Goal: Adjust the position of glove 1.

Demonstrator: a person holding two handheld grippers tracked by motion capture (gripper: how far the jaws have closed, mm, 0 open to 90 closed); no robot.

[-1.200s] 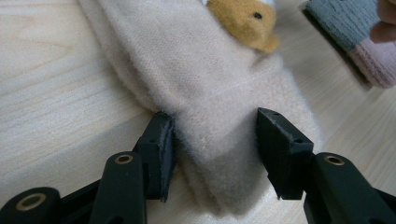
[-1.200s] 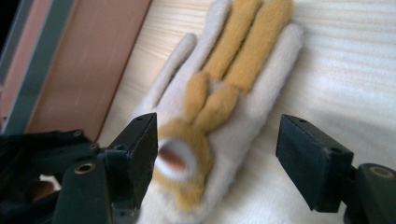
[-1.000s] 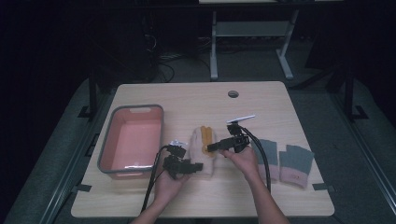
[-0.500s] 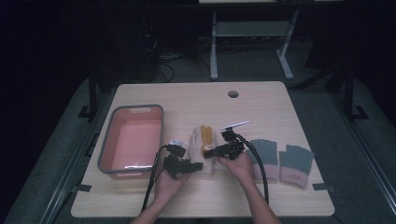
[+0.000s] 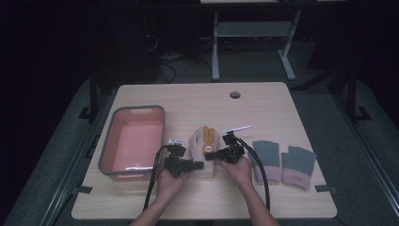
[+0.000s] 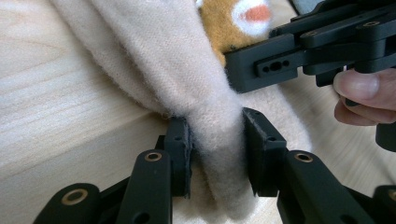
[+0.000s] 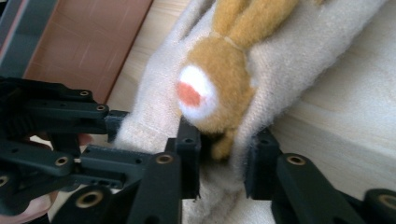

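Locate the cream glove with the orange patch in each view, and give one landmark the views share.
High view: cream glove lies mid-table, between both claws.
Left gripper view: its edge is pinched between the jaws.
Right gripper view: it fills the centre, edge clamped.
Shared landmark: the white-and-red spot.

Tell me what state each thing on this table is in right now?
Cream glove: flat on the table, cuff pinched from both sides.
Left hand-held gripper: just closed, shut on the cuff.
Right hand-held gripper: just closed, shut on the cuff.
Pink bin: upright, empty.
Grey-green gloves: lying flat, untouched.
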